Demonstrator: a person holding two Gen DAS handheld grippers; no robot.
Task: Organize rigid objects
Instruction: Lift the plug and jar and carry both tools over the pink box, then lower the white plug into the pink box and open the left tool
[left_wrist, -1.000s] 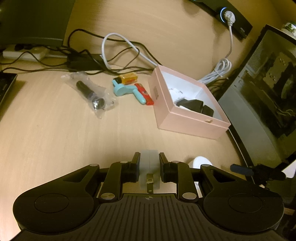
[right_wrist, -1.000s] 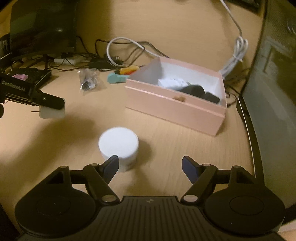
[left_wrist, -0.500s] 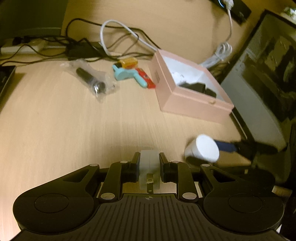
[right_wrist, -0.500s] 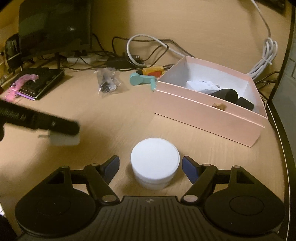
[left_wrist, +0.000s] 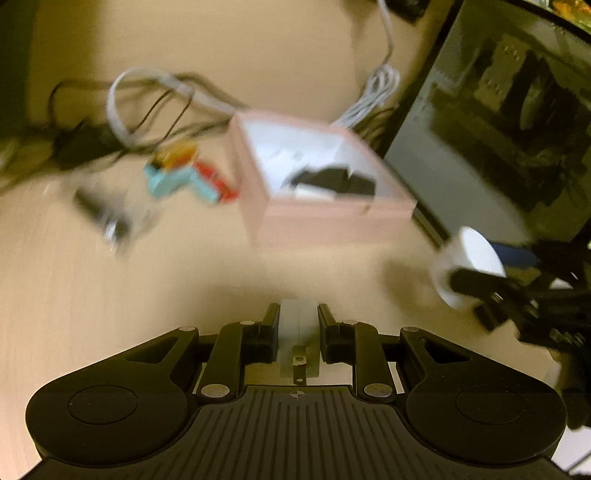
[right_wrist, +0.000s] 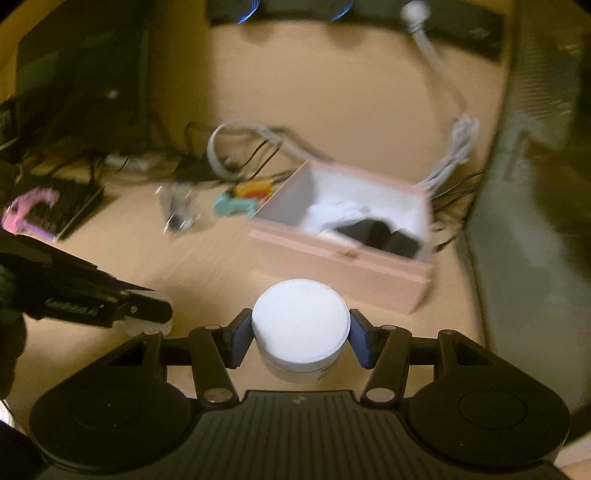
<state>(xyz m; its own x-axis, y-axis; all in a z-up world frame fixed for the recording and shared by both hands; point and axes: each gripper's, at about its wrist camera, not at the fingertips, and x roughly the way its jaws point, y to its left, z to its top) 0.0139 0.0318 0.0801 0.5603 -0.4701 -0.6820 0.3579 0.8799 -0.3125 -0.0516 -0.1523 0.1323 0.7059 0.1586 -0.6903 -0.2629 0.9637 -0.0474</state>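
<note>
Right wrist view: we see the right tongs (right_wrist: 301, 341), which have just been closing, clamped on the white jar (right_wrist: 300, 326) at lower centre, above the desk (right_wrist: 207, 266). Left wrist view: the left tongs (left_wrist: 298, 334) are nearly closed on a pale plug adapter (left_wrist: 298, 332). Further up, right of centre, sits the pink box (left_wrist: 332, 218).
</note>
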